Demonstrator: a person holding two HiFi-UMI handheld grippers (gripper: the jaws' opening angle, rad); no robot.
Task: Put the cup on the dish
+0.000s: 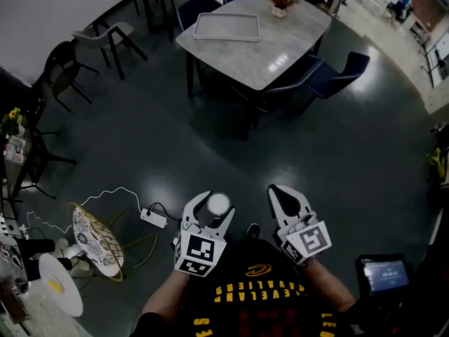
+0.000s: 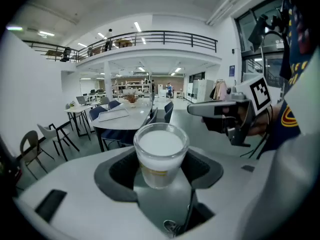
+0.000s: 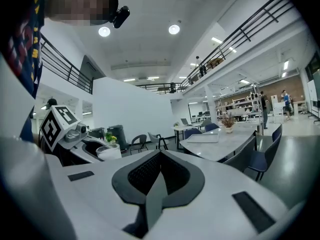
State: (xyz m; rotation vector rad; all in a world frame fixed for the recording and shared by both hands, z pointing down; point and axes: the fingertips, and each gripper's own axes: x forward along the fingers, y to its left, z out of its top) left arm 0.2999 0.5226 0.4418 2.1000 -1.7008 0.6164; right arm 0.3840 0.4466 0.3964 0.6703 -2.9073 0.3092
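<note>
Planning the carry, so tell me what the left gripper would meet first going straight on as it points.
Nothing near: the left gripper, shut on the cup, faces open floor. Beyond that, probably the blue chairs at the grey table; depth is unclear.

Dim, murky head view; table [image 1: 295, 34] glare; fisheye-warped, dark-cornered gripper views.
</note>
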